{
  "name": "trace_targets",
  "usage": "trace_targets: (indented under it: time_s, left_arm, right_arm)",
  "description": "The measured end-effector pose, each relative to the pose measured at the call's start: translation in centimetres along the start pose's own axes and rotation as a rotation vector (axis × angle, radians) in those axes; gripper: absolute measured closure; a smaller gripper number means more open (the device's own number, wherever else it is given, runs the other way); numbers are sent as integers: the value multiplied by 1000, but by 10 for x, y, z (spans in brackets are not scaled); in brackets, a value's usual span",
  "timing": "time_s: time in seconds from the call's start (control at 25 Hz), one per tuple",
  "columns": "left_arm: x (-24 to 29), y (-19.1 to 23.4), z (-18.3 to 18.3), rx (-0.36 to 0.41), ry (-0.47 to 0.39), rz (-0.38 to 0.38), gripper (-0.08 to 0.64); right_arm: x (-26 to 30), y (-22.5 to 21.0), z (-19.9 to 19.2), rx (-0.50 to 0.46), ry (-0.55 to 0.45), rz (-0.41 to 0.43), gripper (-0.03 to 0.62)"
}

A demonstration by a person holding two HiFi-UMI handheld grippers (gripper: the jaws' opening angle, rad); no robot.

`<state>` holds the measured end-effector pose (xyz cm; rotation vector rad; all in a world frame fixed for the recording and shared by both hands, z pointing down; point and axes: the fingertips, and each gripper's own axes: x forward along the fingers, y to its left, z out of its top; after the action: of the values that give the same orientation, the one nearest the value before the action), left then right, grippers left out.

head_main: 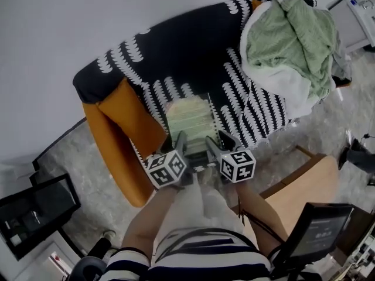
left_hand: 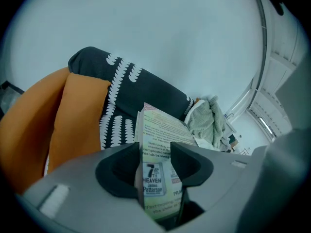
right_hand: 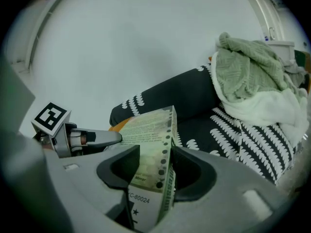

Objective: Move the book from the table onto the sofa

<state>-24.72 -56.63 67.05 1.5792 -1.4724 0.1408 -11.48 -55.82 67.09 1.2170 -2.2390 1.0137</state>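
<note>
A pale green paperback book [head_main: 188, 120] hangs over the seat of the sofa [head_main: 176, 57], back cover up, held by its near edge from both sides. My left gripper [head_main: 179, 140] is shut on the book [left_hand: 156, 144] at its left near corner. On the right near corner my right gripper [head_main: 213, 139] is shut on the book [right_hand: 150, 144], whose spine edge shows between the jaws. The sofa is orange with a black throw patterned in white. In the right gripper view the left gripper [right_hand: 73, 139] shows beside the book.
A heap of green and white blankets [head_main: 293, 45] lies on the sofa's right end. An orange cushion [head_main: 132, 119] stands at the left of the seat. A wooden table edge [head_main: 304, 186] is at lower right, dark equipment [head_main: 35, 209] at lower left.
</note>
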Motion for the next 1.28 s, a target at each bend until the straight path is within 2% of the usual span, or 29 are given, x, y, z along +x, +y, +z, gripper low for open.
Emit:
trace_targets:
  time_s: [0.56,0.84,0.96,1.04,1.08,1.16,1.28]
  left_arm:
    - [91,64,25,-24,18,72,356]
    - [130,87,38,-5,20,80,357]
    - [140,104,49,31,-29,159,372]
    - [141,121,57,16,-71,220,334]
    - [140,126,57,-2,-74,226,334]
    - [138,128,52,-11,-56,205,346]
    - [135,121,39,42,-21,151,427]
  right_arm:
    - [118,-27,8,-26,99,41,390]
    - [161,-38,15,-42,91,45,399]
    - [173,-46,18,-78,67,41,412]
    - [179,-50,14,-81,69,28,386]
    - [179,-49,11,-75,74,29,377]
    - [177,-48,5,-65,81,35,377]
    - [171,-48,-7,-55,88,38,382]
